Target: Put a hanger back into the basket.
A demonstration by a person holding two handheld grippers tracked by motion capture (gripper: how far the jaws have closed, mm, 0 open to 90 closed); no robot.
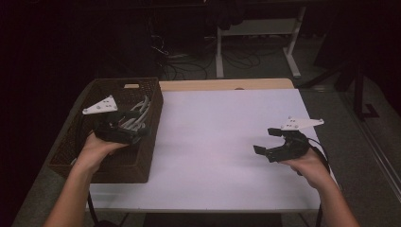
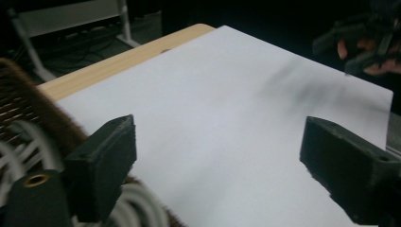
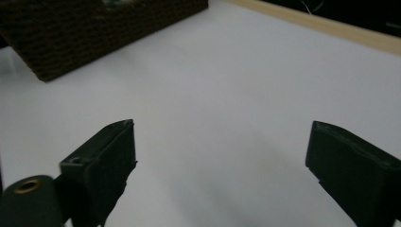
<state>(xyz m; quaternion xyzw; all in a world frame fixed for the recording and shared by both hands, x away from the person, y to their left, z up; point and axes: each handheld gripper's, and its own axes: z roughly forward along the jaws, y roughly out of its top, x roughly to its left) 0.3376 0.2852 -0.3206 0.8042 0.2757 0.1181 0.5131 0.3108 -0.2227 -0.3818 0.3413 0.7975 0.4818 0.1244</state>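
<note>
Black jaws of the left gripper stand wide and empty over the basket rim — white cables just below them, apparently dropped in — right gripper equally wide above bare worktop.

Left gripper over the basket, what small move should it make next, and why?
Probably draw the left gripper away from the basket toward the white sheet. Its jaws stand wide with nothing between them, and the white cable lies coiled in the basket, so the drop looks done. The right gripper is open too.
</note>
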